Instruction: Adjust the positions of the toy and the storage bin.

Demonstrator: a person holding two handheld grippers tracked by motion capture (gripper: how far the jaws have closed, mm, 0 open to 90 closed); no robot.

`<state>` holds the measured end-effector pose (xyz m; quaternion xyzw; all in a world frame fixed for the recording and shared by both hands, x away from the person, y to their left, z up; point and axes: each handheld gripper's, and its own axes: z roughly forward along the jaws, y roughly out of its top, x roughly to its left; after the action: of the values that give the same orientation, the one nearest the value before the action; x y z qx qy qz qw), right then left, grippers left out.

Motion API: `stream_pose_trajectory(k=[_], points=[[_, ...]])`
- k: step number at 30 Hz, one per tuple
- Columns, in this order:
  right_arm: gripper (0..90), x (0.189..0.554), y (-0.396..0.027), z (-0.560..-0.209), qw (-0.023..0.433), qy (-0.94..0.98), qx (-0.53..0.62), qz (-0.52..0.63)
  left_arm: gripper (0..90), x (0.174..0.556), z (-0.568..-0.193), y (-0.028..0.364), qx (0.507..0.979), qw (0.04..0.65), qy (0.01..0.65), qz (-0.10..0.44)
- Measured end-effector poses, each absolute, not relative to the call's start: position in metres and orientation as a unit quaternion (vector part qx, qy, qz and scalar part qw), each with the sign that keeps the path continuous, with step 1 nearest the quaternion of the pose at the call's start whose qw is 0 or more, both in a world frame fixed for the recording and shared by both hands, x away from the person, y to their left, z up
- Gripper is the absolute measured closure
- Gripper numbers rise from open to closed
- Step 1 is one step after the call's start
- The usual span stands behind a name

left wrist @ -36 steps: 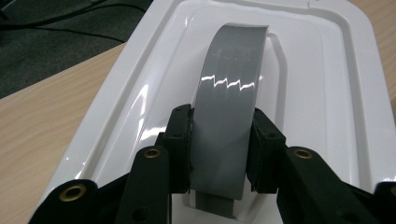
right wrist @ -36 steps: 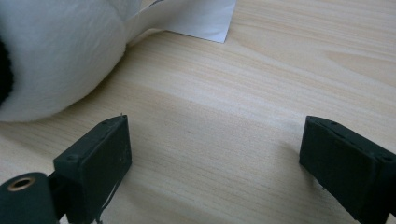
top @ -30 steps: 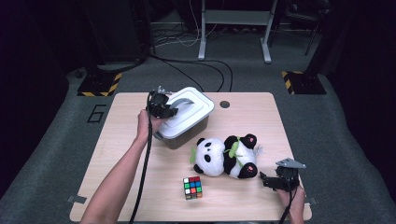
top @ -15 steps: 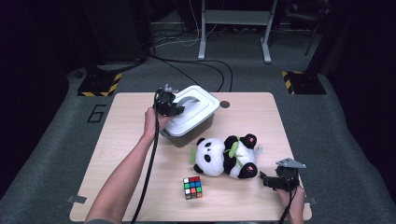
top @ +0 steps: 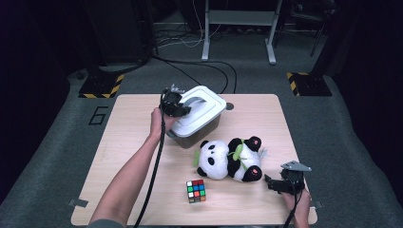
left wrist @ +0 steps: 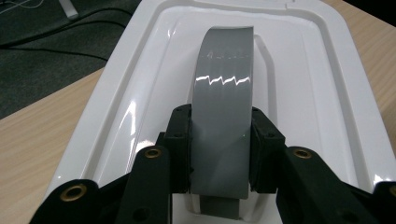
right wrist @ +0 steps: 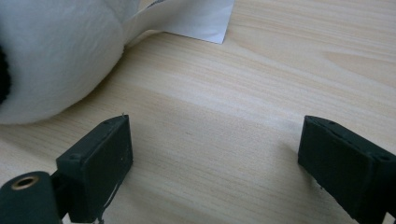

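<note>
Left gripper (left wrist: 219, 154) pinching the grey handle (left wrist: 224, 93), white lid (top: 198, 109) has tilted up since a second ago, far-centre on the table (top: 119, 142) — box (top: 199, 133) opening; right gripper (right wrist: 215, 158) spread, idle near-right by panda (top: 228, 159).

left claw (top: 183, 109) gripping box handle (top: 194, 101), panda (top: 230, 158)

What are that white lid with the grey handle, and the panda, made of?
Lid: apparently glossy moulded plastic, judging by its sharp light reflections. Grey handle: smooth, shiny, probably plastic too. Panda: soft plush fabric, fuzzy and matte, likely stuffed.
</note>
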<state>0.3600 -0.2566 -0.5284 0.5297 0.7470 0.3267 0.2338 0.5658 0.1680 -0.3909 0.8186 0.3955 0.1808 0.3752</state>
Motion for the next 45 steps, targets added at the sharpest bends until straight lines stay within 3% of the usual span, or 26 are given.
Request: stream_pose_trajectory(k=[1,7,15,29,45], points=[[9.3,0.36,-0.257,-0.528,0.234,0.747,0.53,0.327,65.3,0.566,-0.391,0.168,0.819,0.376,0.396,0.178],[9.9,0.36,-0.257,-0.528,0.234,0.745,0.532,0.327,33.2,0.561,-0.382,0.171,0.819,0.371,0.397,0.182],[9.9,0.36,-0.257,-0.528,0.234,0.745,0.532,0.327,16.0,0.544,-0.365,0.194,0.816,0.384,0.393,0.182],[9.8,0.36,-0.257,-0.528,0.235,0.746,0.531,0.327,8.1,0.492,-0.355,0.235,0.806,0.412,0.377,0.196],[9.8,0.36,-0.257,-0.528,0.234,0.746,0.531,0.327,0.0,0.434,-0.381,0.259,0.812,0.406,0.366,0.207]])
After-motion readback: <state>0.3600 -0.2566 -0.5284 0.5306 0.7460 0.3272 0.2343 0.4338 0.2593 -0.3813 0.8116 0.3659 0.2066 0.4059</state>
